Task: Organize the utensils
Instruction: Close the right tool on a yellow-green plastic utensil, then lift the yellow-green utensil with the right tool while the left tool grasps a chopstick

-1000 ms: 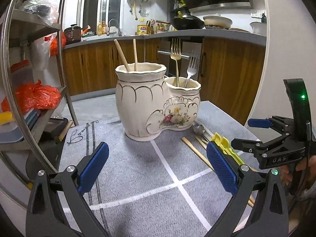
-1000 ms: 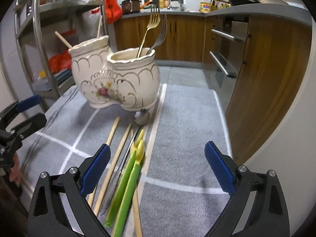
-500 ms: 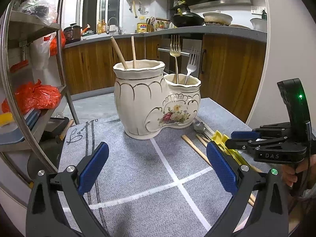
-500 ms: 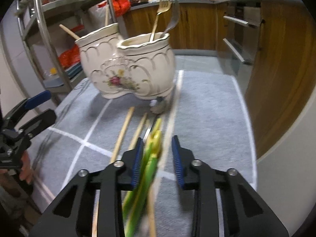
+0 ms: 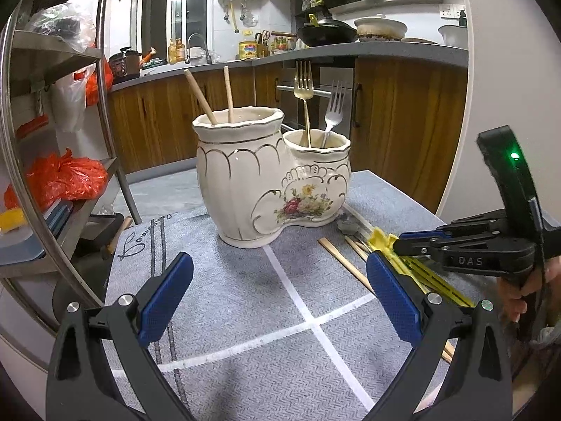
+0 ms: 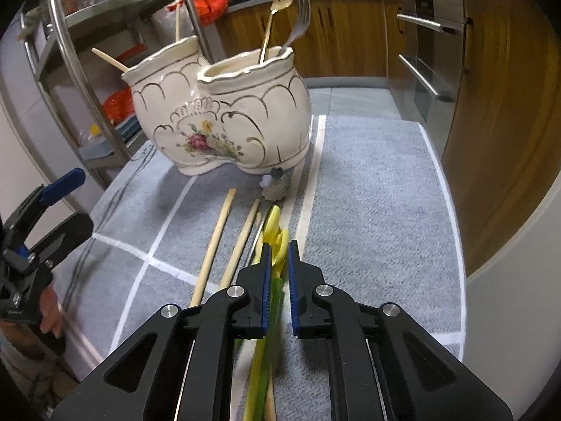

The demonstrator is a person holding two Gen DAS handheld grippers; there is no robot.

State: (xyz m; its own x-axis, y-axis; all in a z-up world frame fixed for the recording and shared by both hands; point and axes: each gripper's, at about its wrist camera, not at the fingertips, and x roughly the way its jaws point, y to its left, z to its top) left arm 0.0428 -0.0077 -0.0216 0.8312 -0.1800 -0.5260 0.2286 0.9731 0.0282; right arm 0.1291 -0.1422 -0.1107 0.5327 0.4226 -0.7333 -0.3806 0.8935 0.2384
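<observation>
From the left wrist, the left gripper [image 5: 277,301] hangs with its jaws spread wide and nothing between them, above the grey mat [image 5: 224,280] in front of the ceramic holder [image 5: 270,179], just as it did a second ago; the holder has two chopsticks [image 5: 210,94] in its taller pot and two forks [image 5: 315,105] in the lower one. At the right edge the right gripper [image 5: 396,244], which stood wide a second ago, is now pinched down at the head of the yellow utensil [image 5: 380,238] lying among the loose chopsticks. From the right wrist, the jaws are closing with the yellow-green utensil [image 6: 277,245] between the blue pads; the left pad [image 6: 266,280] looks to touch it, the right shows a sliver of gap, so the grip is probably not firm yet. A spoon [image 6: 275,186] lies just beside the holder's base. The pick-up is under way; sorting into the holder remains.
</observation>
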